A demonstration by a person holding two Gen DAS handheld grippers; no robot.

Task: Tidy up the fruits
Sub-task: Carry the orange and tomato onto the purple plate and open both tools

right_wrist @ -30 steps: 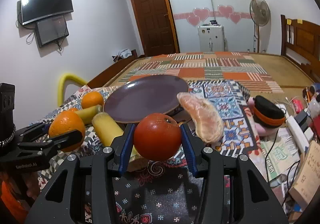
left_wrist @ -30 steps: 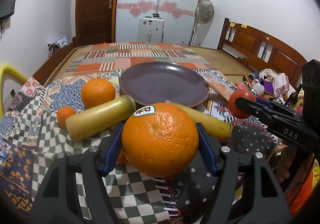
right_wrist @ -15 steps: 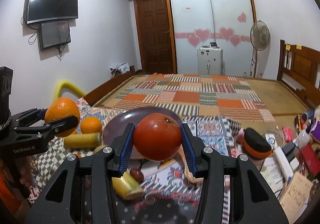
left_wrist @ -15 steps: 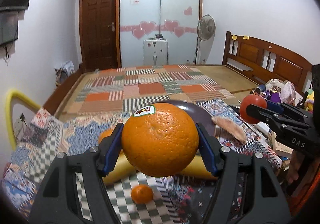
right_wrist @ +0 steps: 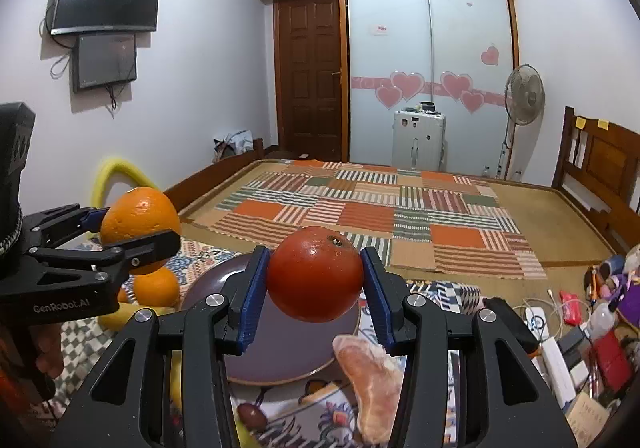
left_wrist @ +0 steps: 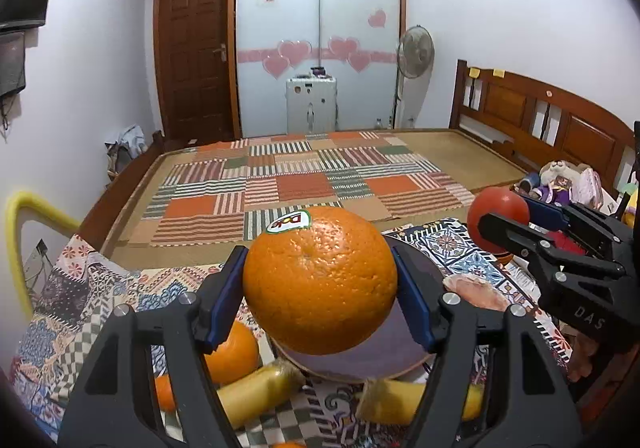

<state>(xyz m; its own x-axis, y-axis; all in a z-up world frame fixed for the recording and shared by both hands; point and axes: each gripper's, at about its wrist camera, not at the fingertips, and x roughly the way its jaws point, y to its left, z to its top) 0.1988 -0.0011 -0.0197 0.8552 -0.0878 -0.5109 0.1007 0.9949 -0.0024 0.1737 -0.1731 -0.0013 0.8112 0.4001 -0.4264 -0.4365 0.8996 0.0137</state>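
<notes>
Gripping Dole-stickered orange, left tongs; right tongs clamping red fruit.

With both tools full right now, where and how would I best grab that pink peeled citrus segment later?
Grip the pink segment across its narrow middle, coming from above. It lies flat on the cloth beside the purple plate, a long curved wedge, so pinching across its width seems surest.
</notes>
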